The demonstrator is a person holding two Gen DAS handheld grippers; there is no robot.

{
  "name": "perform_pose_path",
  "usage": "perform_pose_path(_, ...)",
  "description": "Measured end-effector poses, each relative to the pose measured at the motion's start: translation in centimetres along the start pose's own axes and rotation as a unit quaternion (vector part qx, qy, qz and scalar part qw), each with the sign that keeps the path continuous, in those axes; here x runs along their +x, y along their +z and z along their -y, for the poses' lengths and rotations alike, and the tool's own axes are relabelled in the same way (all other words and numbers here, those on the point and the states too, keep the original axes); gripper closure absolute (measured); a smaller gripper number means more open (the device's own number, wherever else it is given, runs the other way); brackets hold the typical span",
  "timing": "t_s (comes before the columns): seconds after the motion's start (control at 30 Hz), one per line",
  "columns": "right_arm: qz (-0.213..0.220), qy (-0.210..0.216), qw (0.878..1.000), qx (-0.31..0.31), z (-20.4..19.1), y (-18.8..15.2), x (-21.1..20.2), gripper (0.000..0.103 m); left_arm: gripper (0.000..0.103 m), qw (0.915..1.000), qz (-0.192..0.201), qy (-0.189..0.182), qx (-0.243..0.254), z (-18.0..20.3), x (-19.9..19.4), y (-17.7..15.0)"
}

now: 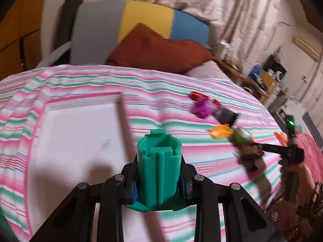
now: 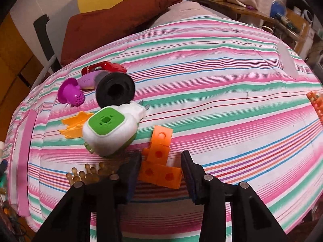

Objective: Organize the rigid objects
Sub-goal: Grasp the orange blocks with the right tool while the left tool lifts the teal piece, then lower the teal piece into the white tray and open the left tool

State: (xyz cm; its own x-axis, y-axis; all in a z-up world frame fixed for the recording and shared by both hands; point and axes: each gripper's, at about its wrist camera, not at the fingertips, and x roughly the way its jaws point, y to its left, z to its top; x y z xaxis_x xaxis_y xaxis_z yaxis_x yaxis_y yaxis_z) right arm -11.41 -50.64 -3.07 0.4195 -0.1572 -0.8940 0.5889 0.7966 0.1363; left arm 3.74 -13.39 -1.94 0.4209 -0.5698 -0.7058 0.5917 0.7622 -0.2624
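Note:
My left gripper (image 1: 159, 173) is shut on a teal plastic cylinder (image 1: 159, 157) and holds it upright above the striped bedspread, beside a white tray (image 1: 80, 141) with a pink rim. My right gripper (image 2: 160, 159) points down at the bed, open. A chain of orange linked blocks (image 2: 161, 157) lies flat between its fingers (image 2: 187, 161). Just past them sit a white-and-green plug-in device (image 2: 109, 129), a black ring (image 2: 115, 90), a magenta perforated cup (image 2: 70, 93), a purple oval (image 2: 87, 79), a red toy (image 2: 105, 68), a yellow star piece (image 2: 73, 123) and brown pegs (image 2: 86, 174).
A rust-red pillow (image 1: 159, 48) and a grey, yellow and blue headboard (image 1: 145, 18) stand at the far end of the bed. A cluttered wooden shelf (image 2: 252, 12) runs along the right. Another orange piece (image 2: 317, 104) lies at the right edge.

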Motion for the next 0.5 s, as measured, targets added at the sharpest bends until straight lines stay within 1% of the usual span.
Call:
perform_pose_path(0.1,0.016,-0.008,1.0,0.011,0.5,0.1,-0.6,0.062,0.073,0.9996,-0.005,0.018,-0.023,-2.6,0.3,0.5)
perform_pose_path(0.2,0.029,-0.006,0.999,0.025,1.2,0.3,-1.2,0.062,0.073,0.9986,-0.009,0.035,-0.039,-4.9,0.7,1.1)
perform_pose_path(0.27,0.038,-0.003,0.999,0.034,1.5,0.4,-1.5,0.064,0.073,0.9978,-0.009,0.051,-0.041,-6.2,1.1,1.5)
perform_pose_path(0.3,0.044,-0.001,0.998,0.037,1.7,0.5,-1.7,0.071,0.073,0.9974,-0.01,0.057,-0.042,-6.8,1.2,1.7)
perform_pose_path(0.4,0.054,-0.003,0.998,0.034,1.5,0.6,-2.3,0.071,0.073,0.9955,-0.015,0.081,-0.047,-8.9,2.0,2.5)
perform_pose_path(0.5,0.056,-0.003,0.998,0.029,1.3,0.4,-2.5,0.071,0.073,0.9935,-0.028,0.099,-0.05,-10.6,3.0,3.2)
